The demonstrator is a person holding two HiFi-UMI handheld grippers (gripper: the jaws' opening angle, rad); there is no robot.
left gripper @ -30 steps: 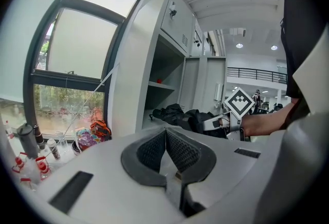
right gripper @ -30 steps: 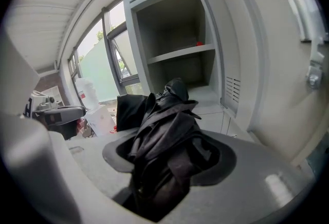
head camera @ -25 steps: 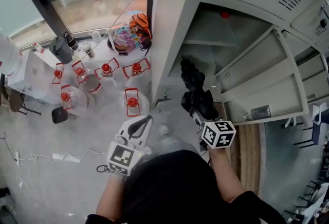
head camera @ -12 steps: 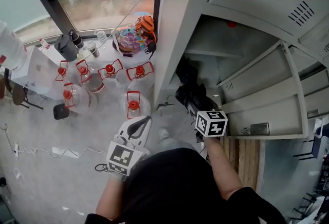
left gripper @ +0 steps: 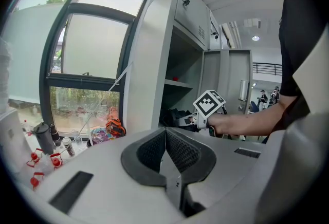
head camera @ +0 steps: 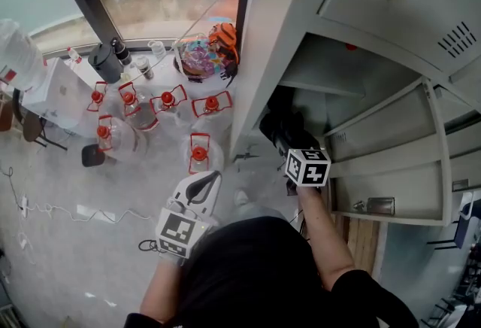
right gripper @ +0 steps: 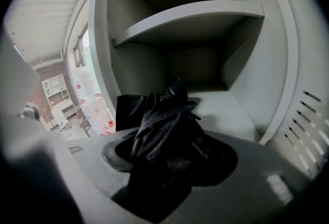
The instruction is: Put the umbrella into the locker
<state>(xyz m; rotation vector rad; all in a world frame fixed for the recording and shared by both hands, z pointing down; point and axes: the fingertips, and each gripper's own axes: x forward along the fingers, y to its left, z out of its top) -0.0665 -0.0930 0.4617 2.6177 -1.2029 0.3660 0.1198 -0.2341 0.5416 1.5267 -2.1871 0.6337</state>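
- My right hand-held gripper (right gripper: 169, 153) is clenched on the umbrella (right gripper: 164, 120), a folded black bundle standing up between the jaws.
- What has changed over the last second: I have carried the umbrella forward. It was in front of the locker (head camera: 263, 33), and it now sits inside the open compartment.
- In the right gripper view its top is below the shelf (right gripper: 190, 17) and above the compartment floor (right gripper: 226, 110). It is near that floor's front edge, towards the left wall.
- I cannot tell whether the fabric touches the floor yet.
- My left hand-held gripper (head camera: 203, 185) has barely shifted. Its jaws are pressed together on nothing, and it hangs low outside the locker, over the room floor.
- The locker door (head camera: 391, 131) stands swung wide on the right, clear of my arm.
- My judgement is that the carry is nearly done. What remains is to push a little deeper, lower the umbrella until it rests, then let go and draw back.
- The risk I see is a release this close to the front edge, which could let the bundle tip out.
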